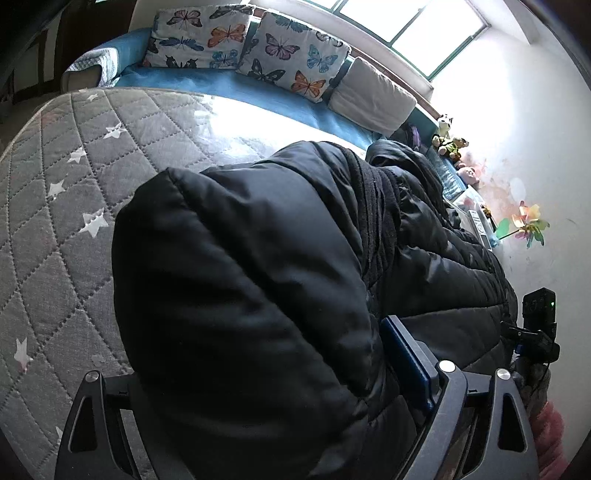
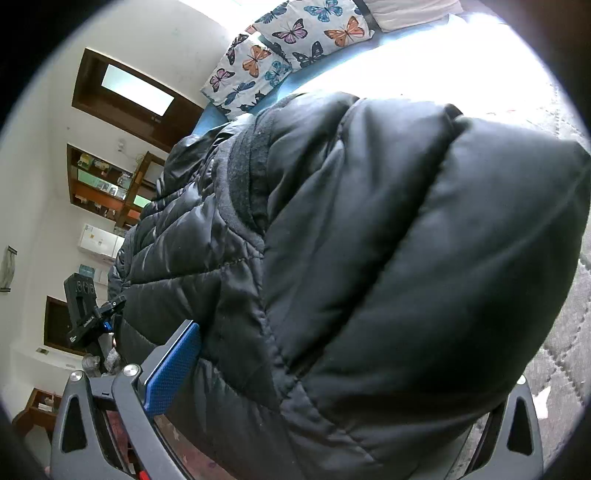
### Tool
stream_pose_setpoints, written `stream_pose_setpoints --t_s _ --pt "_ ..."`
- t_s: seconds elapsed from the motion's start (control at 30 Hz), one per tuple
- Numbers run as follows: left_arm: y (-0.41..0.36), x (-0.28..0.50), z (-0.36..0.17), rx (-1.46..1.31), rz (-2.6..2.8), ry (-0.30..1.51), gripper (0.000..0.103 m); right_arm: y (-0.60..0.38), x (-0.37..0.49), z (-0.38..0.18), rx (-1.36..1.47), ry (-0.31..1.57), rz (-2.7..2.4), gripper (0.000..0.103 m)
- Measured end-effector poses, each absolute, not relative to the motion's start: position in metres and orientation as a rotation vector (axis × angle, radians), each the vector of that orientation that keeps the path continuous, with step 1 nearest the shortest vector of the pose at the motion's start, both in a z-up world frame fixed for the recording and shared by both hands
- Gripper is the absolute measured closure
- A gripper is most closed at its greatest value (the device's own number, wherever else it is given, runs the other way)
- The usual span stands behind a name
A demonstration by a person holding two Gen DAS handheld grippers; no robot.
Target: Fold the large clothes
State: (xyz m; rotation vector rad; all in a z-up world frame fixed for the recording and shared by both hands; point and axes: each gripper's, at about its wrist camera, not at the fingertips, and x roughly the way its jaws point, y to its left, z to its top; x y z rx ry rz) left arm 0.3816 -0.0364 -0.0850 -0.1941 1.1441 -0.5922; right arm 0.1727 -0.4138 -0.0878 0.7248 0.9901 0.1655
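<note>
Where it bulges, the black jacket (image 1: 240, 277) fills both clamped tongs (image 1: 258, 398) (image 2: 332, 398).

This is a bedroom in a home. A quilted grey mattress (image 1: 74, 192) with white stars fills the middle of the room. Behind it lie a blue seat cushion (image 1: 229, 86) and butterfly-print pillows (image 1: 295, 55) under a bright window (image 1: 417, 26). Beyond the mattress's far corner, soft toys (image 1: 450, 142) and a paper pinwheel (image 1: 526, 223) sit by the white wall. Off the mattress's other side stand wooden shelves (image 2: 107, 184) and a dark door frame (image 2: 136, 96).
</note>
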Motion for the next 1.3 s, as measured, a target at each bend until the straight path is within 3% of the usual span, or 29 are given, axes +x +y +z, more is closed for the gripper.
stream_pose_setpoints --t_s 0.1,0.4,0.5,0.57,0.63,0.7,0.8,1.0,1.3 --pt "-0.033 0.386 -0.09 -0.217 -0.598 1.178 0.0 -0.414 0.173 -0.088 0.727 0.989 0.166 0.0" --pt "-0.021 0.401 -0.107 -0.363 -0.649 1.275 0.0 -0.42 0.171 -0.089 0.754 0.958 0.18 0.0" --pt "-0.02 0.398 -0.102 -0.361 -0.658 1.258 0.008 -0.416 0.166 -0.084 0.739 0.938 0.186 0.001" --pt "-0.02 0.395 -0.097 -0.341 -0.649 1.235 0.013 -0.415 0.164 -0.081 0.735 0.926 0.185 0.007" --pt "-0.025 0.39 -0.089 -0.295 -0.633 1.197 0.025 -0.416 0.16 -0.076 0.734 0.906 0.181 0.017" --pt "-0.03 0.381 -0.075 -0.233 -0.615 1.147 0.035 -0.416 0.157 -0.069 0.734 0.883 0.182 0.036" --pt "-0.036 0.367 -0.057 -0.186 -0.615 1.096 0.045 -0.415 0.148 -0.058 0.724 0.842 0.185 0.049" --pt "-0.062 0.352 -0.028 -0.17 -0.702 1.054 0.052 -0.419 0.118 -0.019 0.635 0.76 0.126 0.055" --pt "-0.218 0.32 -0.018 -0.13 -0.884 1.057 0.052 -0.486 0.04 0.024 0.579 0.656 -0.081 0.055"
